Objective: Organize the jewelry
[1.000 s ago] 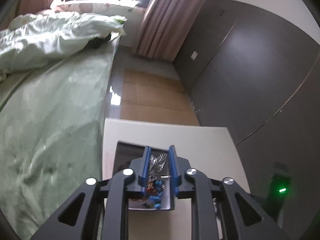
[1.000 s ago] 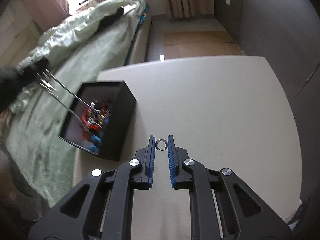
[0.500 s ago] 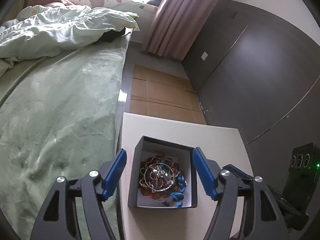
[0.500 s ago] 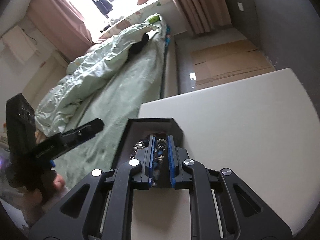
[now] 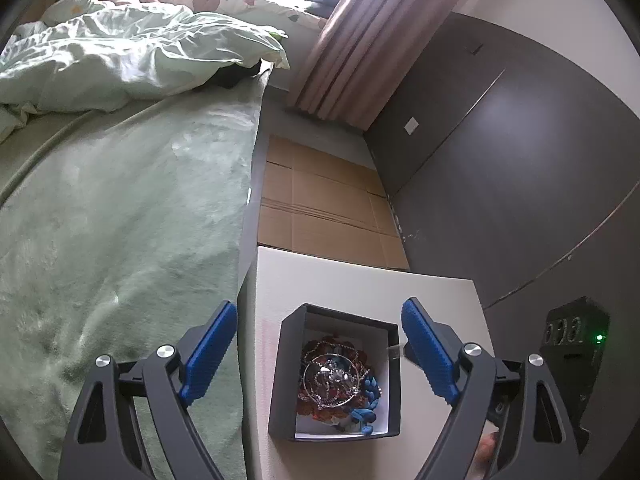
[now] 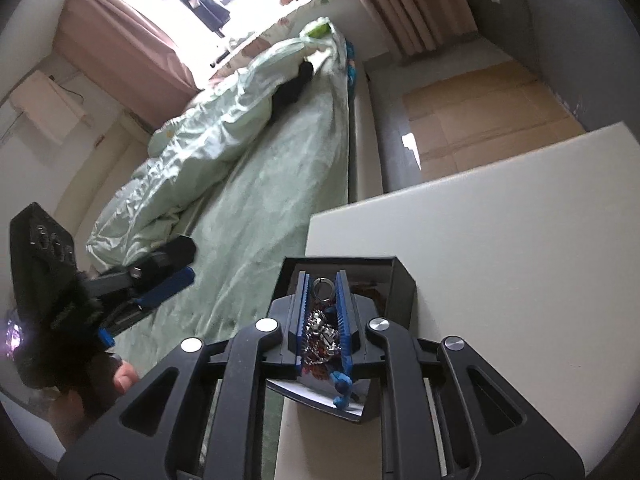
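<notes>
Left gripper (image 5: 316, 344), jaws just opened wide and empty, flanks the box (image 5: 288, 380) holding dropped jewelry (image 5: 336, 384); right gripper (image 6: 322, 294), jaws just easing apart, has the ring (image 6: 322, 286) between them over the box, release apparently under way.

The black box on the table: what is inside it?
The black box holds tangled jewelry: a silver bangle, red beads and blue beads. Anything beneath the pile is covered.
</notes>
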The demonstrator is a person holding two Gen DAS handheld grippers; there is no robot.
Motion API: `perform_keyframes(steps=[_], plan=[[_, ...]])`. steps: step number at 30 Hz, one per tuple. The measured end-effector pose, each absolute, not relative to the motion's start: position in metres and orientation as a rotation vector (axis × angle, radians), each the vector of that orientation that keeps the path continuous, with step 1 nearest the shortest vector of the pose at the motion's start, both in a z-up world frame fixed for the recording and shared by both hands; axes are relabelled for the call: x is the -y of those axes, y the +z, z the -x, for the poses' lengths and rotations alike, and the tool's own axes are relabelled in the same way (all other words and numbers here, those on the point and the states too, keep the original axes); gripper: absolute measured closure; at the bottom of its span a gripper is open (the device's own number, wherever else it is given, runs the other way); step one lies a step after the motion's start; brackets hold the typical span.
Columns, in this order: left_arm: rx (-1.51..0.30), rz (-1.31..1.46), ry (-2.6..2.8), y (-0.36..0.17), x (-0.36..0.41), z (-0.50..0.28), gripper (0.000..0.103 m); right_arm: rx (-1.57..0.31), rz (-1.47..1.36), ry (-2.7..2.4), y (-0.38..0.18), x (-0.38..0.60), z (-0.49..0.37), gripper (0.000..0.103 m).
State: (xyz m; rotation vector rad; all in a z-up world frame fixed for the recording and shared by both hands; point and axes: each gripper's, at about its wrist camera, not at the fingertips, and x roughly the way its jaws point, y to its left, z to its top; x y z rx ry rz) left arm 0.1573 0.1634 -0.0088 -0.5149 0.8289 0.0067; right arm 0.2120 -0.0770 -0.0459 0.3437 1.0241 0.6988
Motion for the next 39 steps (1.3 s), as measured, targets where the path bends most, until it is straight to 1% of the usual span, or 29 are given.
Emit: perform_keyframes(steps=[2, 3, 5, 7, 12, 24, 25, 26, 27, 30, 39], plan=[[-0.827, 0.524, 0.010, -0.008, -0.166, -0.156, 0.019, -1.020, -0.348, 0.677, -0.046, 0.080, -0.212, 0.029], [-0.825, 0.526, 0.011, -0.008, -0.166, -0.155, 0.019, -0.997, -0.349, 0.659, -0.045, 0.083, -0.210, 0.025], [-0.824, 0.526, 0.011, -0.006, -0.166, -0.152, 0.019, -0.981, -0.345, 0.643, -0.042, 0.089, -0.208, 0.024], [-0.821, 0.519, 0.012, -0.004, -0.163, -0.149, 0.015, -0.983, -0.353, 0.639, -0.041, 0.094, -0.206, 0.024], [-0.818, 0.490, 0.007, -0.002, -0.153, -0.139, 0.009, -0.983, -0.333, 0.610, -0.039, 0.108, -0.198, 0.024], [-0.812, 0.398, 0.018, -0.002, -0.117, -0.109, 0.009, -0.964, -0.283, 0.566, -0.028, 0.142, -0.169, 0.024], [-0.808, 0.387, 0.020, -0.001, -0.114, -0.106, 0.009, -0.959, -0.280, 0.563, -0.027, 0.146, -0.165, 0.021], [-0.803, 0.377, 0.022, -0.001, -0.111, -0.103, 0.009, -0.953, -0.279, 0.559, -0.026, 0.151, -0.161, 0.015], [-0.796, 0.365, 0.022, 0.000, -0.107, -0.099, 0.009, -0.945, -0.277, 0.554, -0.024, 0.155, -0.158, 0.014], [-0.778, 0.324, 0.015, 0.003, -0.095, -0.089, 0.009, -0.929, -0.259, 0.540, -0.021, 0.166, -0.149, 0.013], [-0.695, 0.222, 0.009, 0.020, -0.068, -0.062, 0.008, -0.878, -0.196, 0.507, -0.009, 0.190, -0.123, 0.007]])
